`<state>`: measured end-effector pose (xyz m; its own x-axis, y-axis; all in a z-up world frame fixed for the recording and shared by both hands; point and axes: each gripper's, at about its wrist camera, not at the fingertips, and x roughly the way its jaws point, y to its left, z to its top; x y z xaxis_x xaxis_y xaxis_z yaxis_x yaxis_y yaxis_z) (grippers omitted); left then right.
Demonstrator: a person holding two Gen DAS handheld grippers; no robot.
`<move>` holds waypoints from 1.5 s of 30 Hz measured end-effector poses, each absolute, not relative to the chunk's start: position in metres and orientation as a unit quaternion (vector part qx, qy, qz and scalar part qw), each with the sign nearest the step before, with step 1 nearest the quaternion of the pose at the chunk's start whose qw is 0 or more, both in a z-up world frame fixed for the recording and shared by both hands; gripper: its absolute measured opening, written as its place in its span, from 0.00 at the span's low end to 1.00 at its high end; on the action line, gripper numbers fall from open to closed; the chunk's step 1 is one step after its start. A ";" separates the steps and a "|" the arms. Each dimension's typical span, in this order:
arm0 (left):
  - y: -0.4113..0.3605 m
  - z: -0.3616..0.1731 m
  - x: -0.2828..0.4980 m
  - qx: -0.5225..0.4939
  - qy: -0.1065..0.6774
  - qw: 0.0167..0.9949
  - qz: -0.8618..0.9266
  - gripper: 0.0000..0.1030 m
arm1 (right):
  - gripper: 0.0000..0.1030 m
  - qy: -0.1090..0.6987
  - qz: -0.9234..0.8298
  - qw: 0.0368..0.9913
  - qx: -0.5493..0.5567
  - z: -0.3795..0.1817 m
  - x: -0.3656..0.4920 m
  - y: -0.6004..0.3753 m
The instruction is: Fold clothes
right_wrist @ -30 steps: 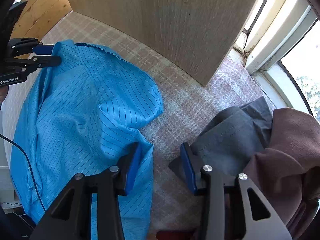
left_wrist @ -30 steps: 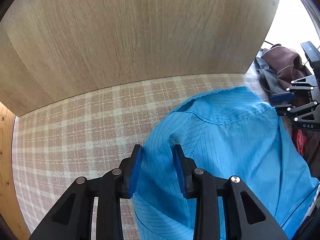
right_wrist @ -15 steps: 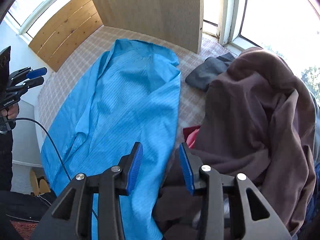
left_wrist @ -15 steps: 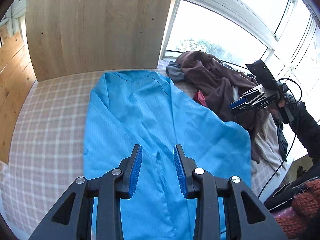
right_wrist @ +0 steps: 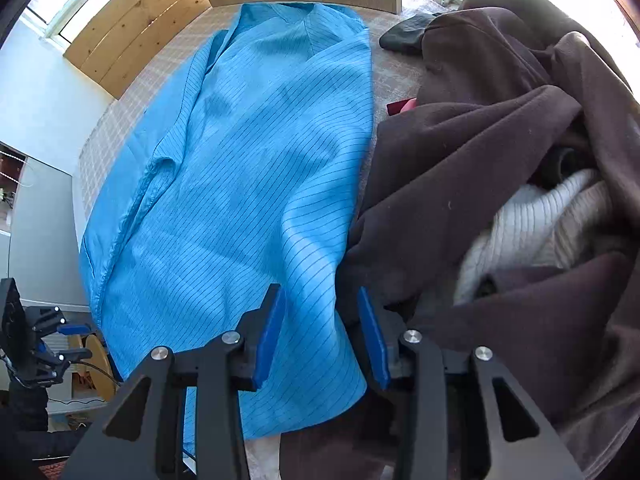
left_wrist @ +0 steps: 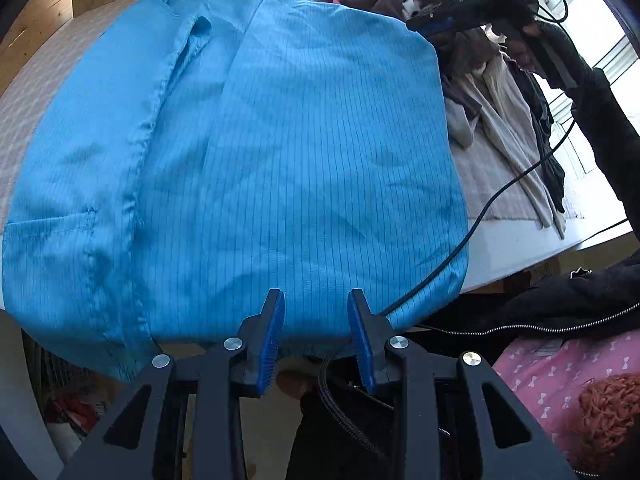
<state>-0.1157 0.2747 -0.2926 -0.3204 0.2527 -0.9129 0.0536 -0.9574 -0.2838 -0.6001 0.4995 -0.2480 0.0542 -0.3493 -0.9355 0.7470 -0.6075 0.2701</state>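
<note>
Thin pinstriped blue garment [left_wrist: 280,140]: limp, slippery; hem overhung the table's near edge. You held both grippers [left_wrist: 316,336] [right_wrist: 320,332] spread, empty.

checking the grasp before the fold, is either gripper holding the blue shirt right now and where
Nothing is held. The left gripper and right gripper are both open, poised by the blue pinstriped shirt at its near hem.

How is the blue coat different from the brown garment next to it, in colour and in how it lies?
The blue coat is bright blue with thin dark stripes; the brown garment is plain dark brown. The coat lies spread out flat; the brown one is bunched in a heap. Both rest on the checked table cover.
</note>
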 end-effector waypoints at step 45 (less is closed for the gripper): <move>0.403 -0.302 -0.074 -0.475 -0.001 0.004 0.880 0.35 | 0.43 0.120 -0.656 0.397 0.631 -0.278 -0.404 0.536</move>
